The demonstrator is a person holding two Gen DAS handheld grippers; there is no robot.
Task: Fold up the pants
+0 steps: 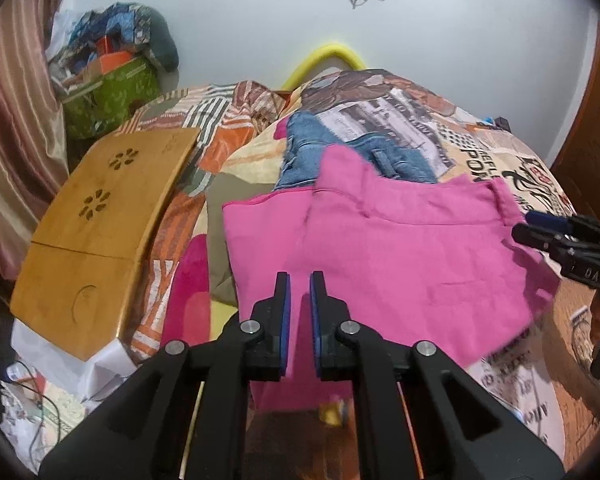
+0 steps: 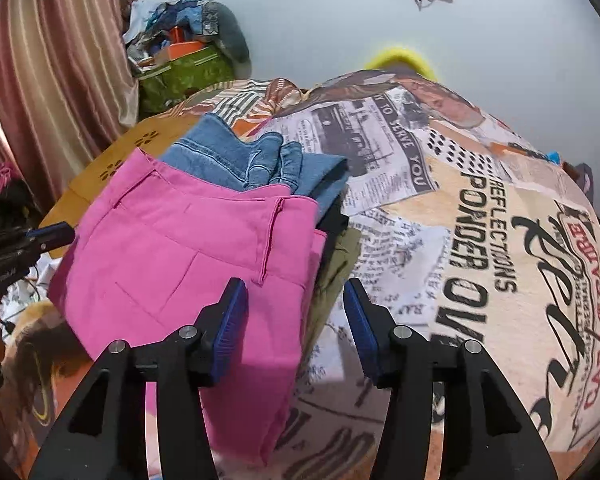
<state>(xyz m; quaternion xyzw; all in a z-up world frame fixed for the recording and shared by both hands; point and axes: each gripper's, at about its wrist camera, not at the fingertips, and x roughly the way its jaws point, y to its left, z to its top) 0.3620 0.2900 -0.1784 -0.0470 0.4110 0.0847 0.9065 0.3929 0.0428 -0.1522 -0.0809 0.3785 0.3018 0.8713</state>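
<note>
While gaping, right gripper (image 2: pixel 296 304) overhangs pants (image 2: pixel 204 248).

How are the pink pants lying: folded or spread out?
Folded. The pink pants form a compact block, a doubled edge showing, atop jeans.
</note>
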